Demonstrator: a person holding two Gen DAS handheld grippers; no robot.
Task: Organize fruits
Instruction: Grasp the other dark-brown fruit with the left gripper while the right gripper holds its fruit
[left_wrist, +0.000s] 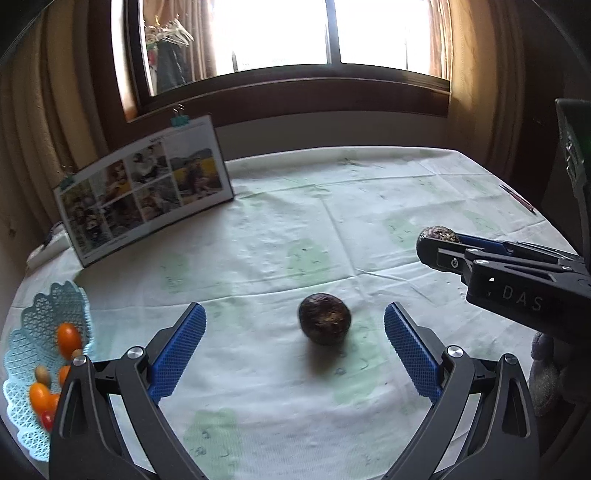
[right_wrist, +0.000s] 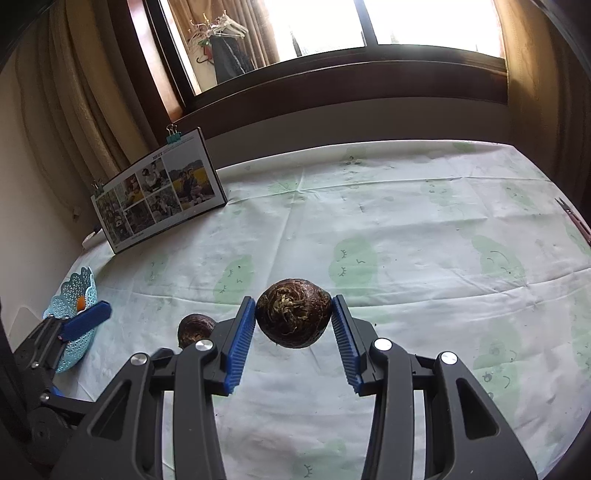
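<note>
**Q:** What did the right claw have at this mark?

**A:** My right gripper (right_wrist: 294, 314) was clamped on a dark brown, rough-skinned fruit (right_wrist: 293, 314), one blue pad against each side, and it hung above the tablecloth (right_wrist: 424, 240). From the left wrist view, that gripper (left_wrist: 439, 236) came in from the right edge, with only the top of the held fruit (left_wrist: 439, 233) showing over its fingers.

**Q:** And the left?

**A:** My left gripper (left_wrist: 294, 328) was spread wide, holding nothing. A second brown fruit (left_wrist: 324, 324) lay on the cloth between the two pads, touching neither.

**Q:** Where was that second fruit in the right wrist view?

**A:** Partly hidden behind my right claw's left finger, low on the cloth (right_wrist: 195, 328).

**Q:** Container?

**A:** A pale blue lattice basket (left_wrist: 44, 314) stood at the table's left edge, holding small orange tomatoes (left_wrist: 69, 339) plus one red one; the smaller pale items there I could not identify.

**Q:** Other items noted?

**A:** A clipped photo board (left_wrist: 147, 188) stood propped at the far left, beneath the window (left_wrist: 295, 37).
</note>
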